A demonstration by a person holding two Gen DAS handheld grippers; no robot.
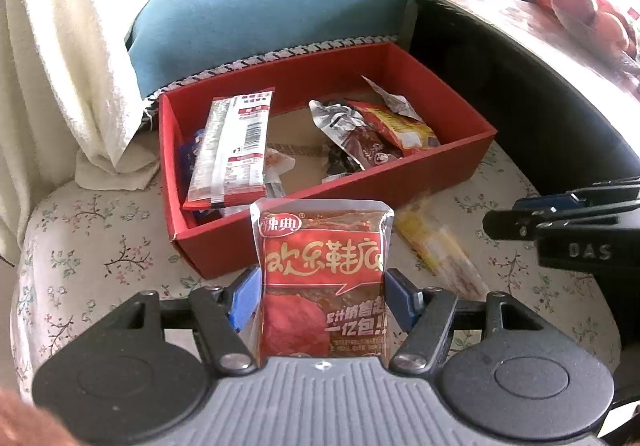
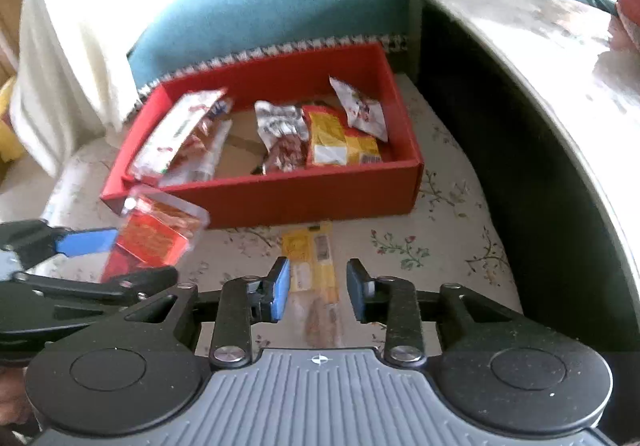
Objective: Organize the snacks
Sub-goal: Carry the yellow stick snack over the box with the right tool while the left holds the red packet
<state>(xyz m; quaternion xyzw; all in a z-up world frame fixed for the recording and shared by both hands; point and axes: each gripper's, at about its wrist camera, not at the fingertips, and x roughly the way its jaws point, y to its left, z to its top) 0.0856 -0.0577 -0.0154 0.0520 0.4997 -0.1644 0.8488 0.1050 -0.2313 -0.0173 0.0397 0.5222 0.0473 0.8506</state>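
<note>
The person is sitting in front of a shallow red cardboard box (image 1: 440,170) that is lying on a pale cushion with a small flower print (image 1: 100,246). Several foil snack bags are already lying inside the box, so I think the sorting is partly done.

The left gripper (image 1: 324,282) is clamping a flat red plastic snack packet with gold characters (image 1: 320,238) between its blue pads (image 1: 246,288). The pads are pressing on the two long edges. The packet is standing upright just before the near wall of the box, probably so that it can go over the wall and be dropped in.

The right gripper (image 2: 318,286) is pointing down at a long yellow snack packet (image 2: 308,250), which is the last one outside the box, just beside the near wall. Its jaws are drawn in narrow around this packet. On one side I am seeing a thin gap, but the packet is looking sharper than the blurred box behind it, so I am judging that it is pinched.

Both packets belong in the box. The yellow one is thin and slippery, so it may be slipping out.
</note>
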